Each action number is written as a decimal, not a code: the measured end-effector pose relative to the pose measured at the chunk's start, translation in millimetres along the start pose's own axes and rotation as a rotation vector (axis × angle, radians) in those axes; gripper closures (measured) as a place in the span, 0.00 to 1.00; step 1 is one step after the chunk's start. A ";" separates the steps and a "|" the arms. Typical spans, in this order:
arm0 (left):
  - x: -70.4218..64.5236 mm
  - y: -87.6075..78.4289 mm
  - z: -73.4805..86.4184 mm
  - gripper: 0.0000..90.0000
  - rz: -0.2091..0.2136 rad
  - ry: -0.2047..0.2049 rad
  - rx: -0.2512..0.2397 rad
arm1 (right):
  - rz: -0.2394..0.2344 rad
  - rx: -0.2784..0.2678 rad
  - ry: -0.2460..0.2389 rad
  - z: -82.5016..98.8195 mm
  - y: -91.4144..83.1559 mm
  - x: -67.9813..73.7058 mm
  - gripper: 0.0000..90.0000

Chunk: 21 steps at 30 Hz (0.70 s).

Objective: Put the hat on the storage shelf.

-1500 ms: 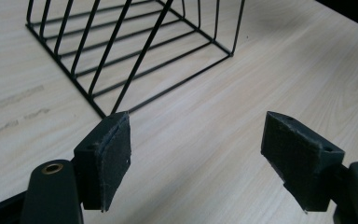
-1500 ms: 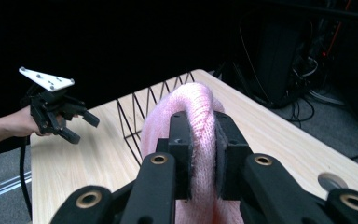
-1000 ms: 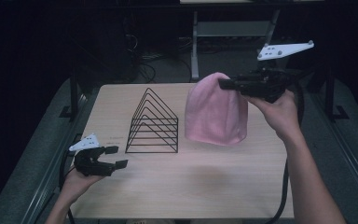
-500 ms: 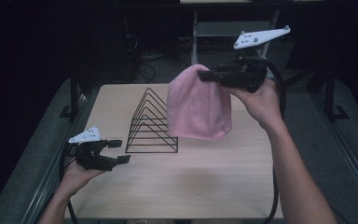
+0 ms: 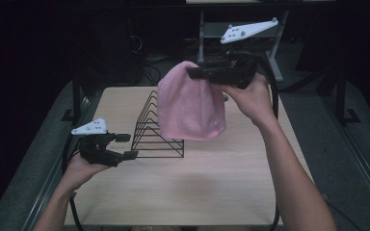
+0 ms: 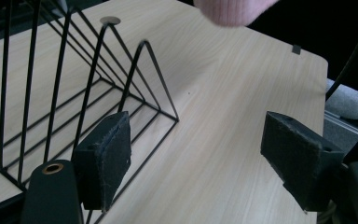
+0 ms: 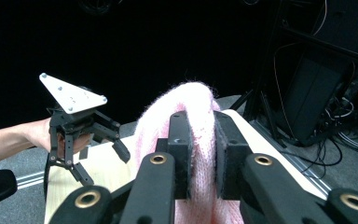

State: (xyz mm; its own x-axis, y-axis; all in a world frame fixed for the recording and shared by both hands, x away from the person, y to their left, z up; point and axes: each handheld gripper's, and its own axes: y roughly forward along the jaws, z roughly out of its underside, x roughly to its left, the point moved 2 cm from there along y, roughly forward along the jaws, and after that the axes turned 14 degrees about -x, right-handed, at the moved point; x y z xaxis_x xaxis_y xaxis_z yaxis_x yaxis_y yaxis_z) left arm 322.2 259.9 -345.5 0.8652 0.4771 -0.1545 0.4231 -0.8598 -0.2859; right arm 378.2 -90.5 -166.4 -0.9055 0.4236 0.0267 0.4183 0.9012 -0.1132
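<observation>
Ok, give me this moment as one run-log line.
right gripper: shut on pink beanie, held above table | left gripper: open, empty, beside wire rack

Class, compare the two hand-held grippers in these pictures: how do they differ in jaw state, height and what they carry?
The right hand-held gripper is shut on the pink knit hat; the left hand-held gripper is open with nothing between its jaws. The right is raised above the table; the left sits low beside the wire rack. Both have black jaws.
</observation>
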 end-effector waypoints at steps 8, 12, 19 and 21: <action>4.1 2.9 -17.5 0.26 0.025 -0.003 -0.020 | -0.021 -0.008 -0.012 -5.7 16.2 2.4 0.87; 5.5 6.4 -27.8 0.26 0.039 0.005 -0.021 | -0.030 -0.010 -0.014 -7.2 23.3 3.3 0.87; 8.2 14.2 -43.0 0.29 0.074 -0.001 -0.041 | -0.050 -0.012 -0.019 -11.0 35.1 7.8 0.87; 10.4 18.8 -47.3 0.31 0.076 -0.013 -0.043 | -0.059 -0.015 -0.020 -13.1 41.1 10.0 0.87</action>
State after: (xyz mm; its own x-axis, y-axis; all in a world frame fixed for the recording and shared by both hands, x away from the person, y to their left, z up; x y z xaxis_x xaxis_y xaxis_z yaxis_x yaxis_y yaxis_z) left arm 351.9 240.1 -307.8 0.8919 0.4120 -0.1864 0.3675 -0.9006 -0.2321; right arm 387.3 -48.1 -157.7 -0.9297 0.3680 0.0127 0.3651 0.9259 -0.0971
